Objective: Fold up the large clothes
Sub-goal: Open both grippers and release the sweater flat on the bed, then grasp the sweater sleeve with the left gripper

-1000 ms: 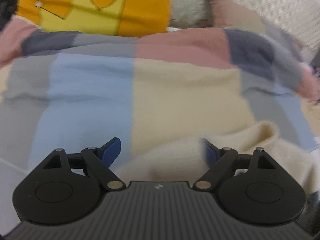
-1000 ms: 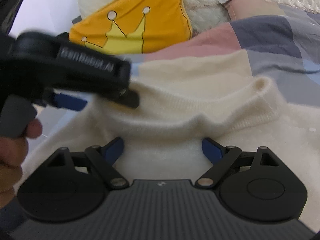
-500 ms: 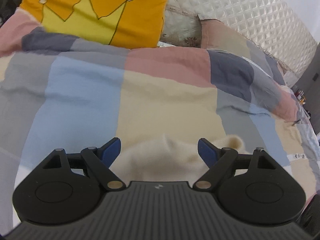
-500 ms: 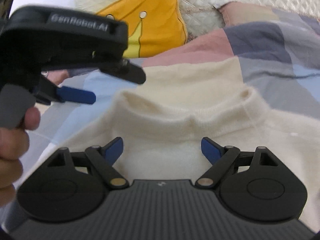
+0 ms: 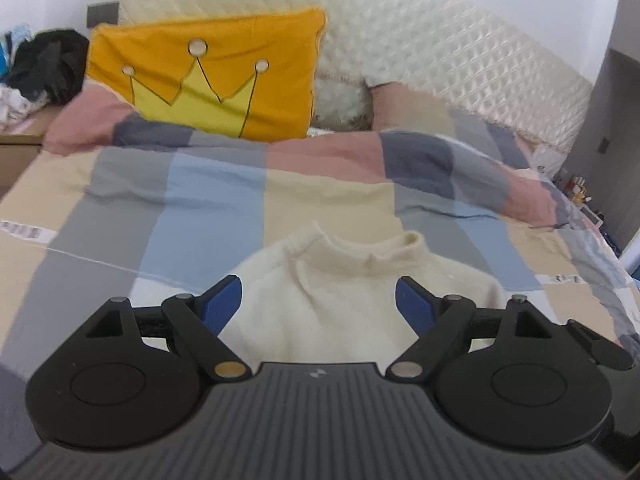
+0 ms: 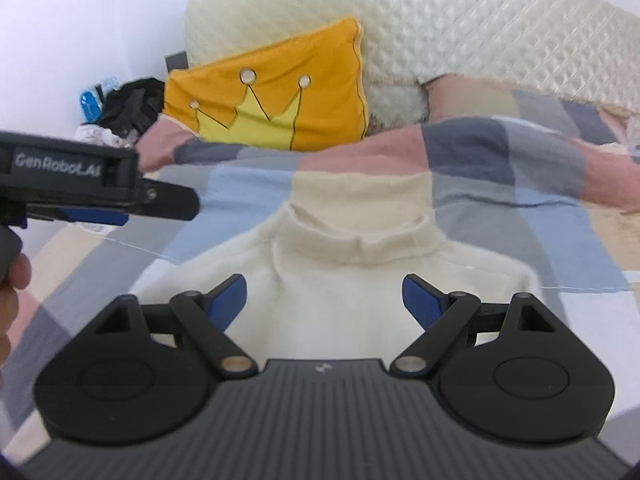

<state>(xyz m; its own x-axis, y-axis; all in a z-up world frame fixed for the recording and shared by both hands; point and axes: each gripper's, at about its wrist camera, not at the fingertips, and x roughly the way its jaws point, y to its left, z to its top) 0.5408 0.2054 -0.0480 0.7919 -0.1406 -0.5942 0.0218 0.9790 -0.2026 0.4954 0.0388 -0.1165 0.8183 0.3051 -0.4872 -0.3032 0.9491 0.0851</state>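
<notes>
A cream turtleneck sweater [image 5: 340,292] [image 6: 352,292] lies flat on the checked bedspread [image 5: 216,200], its collar pointing toward the pillows. My left gripper [image 5: 318,300] hangs open above the sweater's near part, blue pads wide apart with nothing between them. My right gripper [image 6: 324,296] is also open and empty, held above the sweater below its collar. In the right wrist view the left gripper [image 6: 100,200] shows from the side at the left edge, with a person's hand [image 6: 12,292] on its handle.
An orange pillow with a yellow crown [image 5: 212,88] leans on the quilted cream headboard [image 5: 440,52]. A second, checked pillow [image 5: 420,108] lies beside it. Dark clothing [image 5: 48,64] is heaped at the far left. A grey cabinet [image 5: 616,128] stands at the right.
Both grippers have risen and drawn back from the sweater, so more of the bed, the collar and the headboard now shows. Both stayed open.
</notes>
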